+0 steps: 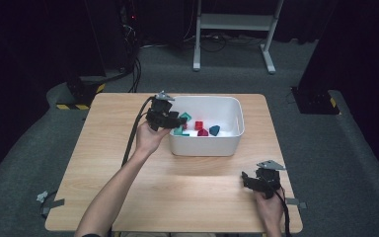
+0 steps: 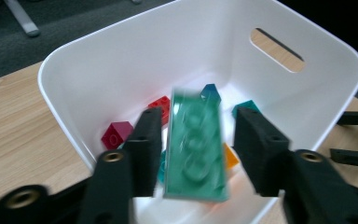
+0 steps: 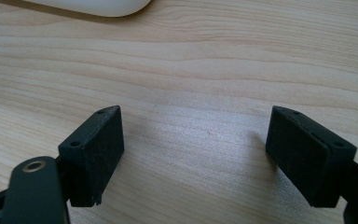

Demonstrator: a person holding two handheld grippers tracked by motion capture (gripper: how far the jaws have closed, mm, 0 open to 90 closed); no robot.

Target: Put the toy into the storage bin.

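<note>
The left gripper [image 2: 193, 154] is over the near left edge of the white bin [image 2: 74, 60]. A long green block [image 2: 196, 149] sits between its two black jaws. The jaws are spread a little. There is a gap on each side of the block, so the pads [image 2: 149, 140] do not press it. The block looks blurry. I cannot tell if it rests on anything.

The block is long and flat. Its long side runs the same way as the jaws, pointing away from the hand and into the bin. The far end points toward the back wall of the bin. The near end is close to the gripper body. The bumpy face with round studs looks up at the camera. The block leans a little, so the far end tips to the left jaw's side.

Past the block, down in the bin, lie more small blocks. A dark red block [image 2: 116, 135] lies left of the left jaw. A red block [image 2: 162, 106] lies beyond that jaw's tip. A blue block [image 2: 210, 92] peeks out just past the far end of the green block. A teal block [image 2: 244, 108] lies above the right jaw's tip. An orange block [image 2: 231, 158] shows beside the green block.

The right gripper [image 3: 193, 154] is low over the wooden table [image 3: 191, 60], well apart from the bin. Its jaws are spread wide with nothing between them.
</note>
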